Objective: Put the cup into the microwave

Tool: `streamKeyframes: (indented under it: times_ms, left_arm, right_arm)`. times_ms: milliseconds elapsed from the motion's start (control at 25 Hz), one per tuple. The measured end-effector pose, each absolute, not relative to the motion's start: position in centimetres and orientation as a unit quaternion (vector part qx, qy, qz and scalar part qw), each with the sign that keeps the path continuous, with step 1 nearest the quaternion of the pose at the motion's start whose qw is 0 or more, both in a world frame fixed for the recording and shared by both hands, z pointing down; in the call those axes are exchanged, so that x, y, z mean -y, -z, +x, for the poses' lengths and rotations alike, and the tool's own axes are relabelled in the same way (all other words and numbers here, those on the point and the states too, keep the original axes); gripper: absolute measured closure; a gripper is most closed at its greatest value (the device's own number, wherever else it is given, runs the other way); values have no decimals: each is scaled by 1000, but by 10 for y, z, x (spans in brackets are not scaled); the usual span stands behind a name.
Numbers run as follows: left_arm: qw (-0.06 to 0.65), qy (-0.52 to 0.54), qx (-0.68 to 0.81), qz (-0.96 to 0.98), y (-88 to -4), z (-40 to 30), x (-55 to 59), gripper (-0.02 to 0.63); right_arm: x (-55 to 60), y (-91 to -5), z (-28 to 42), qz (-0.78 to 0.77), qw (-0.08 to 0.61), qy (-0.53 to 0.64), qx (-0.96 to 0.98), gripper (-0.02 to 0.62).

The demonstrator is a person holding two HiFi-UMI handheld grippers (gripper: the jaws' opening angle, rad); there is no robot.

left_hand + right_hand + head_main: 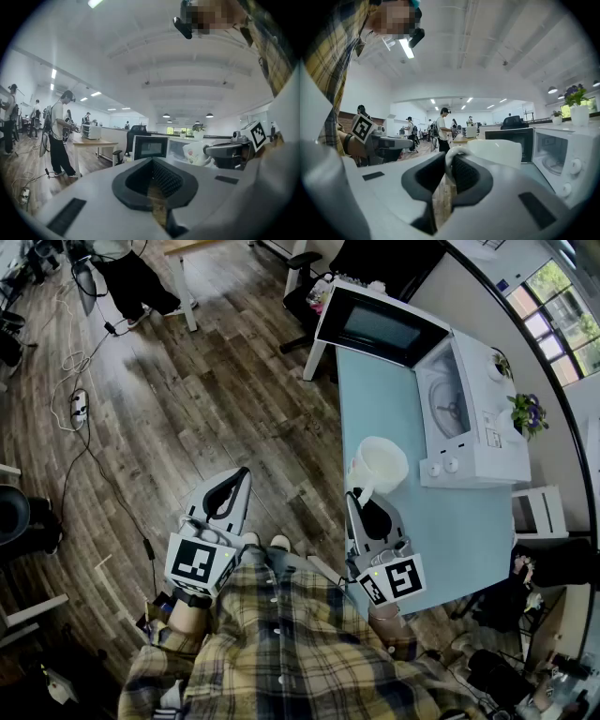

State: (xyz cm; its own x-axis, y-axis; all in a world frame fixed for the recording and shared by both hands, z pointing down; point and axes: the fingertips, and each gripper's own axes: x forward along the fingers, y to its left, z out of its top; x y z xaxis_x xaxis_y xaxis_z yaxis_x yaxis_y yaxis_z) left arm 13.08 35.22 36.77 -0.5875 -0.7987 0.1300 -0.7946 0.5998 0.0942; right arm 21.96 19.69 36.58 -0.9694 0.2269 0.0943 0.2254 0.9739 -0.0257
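The right tool point(361, 495) was clamped on the handle of the white cup point(380, 465), which was near the left edge of the table point(394, 399); whether it was lifted or resting, I cannot tell. The microwave point(469, 409) stood along the right edge with its door point(375, 326) open. To do this step well, I think the cup should be carried upright and level into the opening, clear of its frame. The left tool point(242, 474) was closed and empty, over the floor.
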Motion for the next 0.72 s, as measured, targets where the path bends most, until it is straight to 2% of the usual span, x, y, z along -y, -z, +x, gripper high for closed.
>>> streamKeyframes:
  times_ms: [720]
  left_arm:
    - [85,-8,901,426,-373,174,-349,613]
  right_arm:
    - [-193,-363,249,-139,23,-45,989,546]
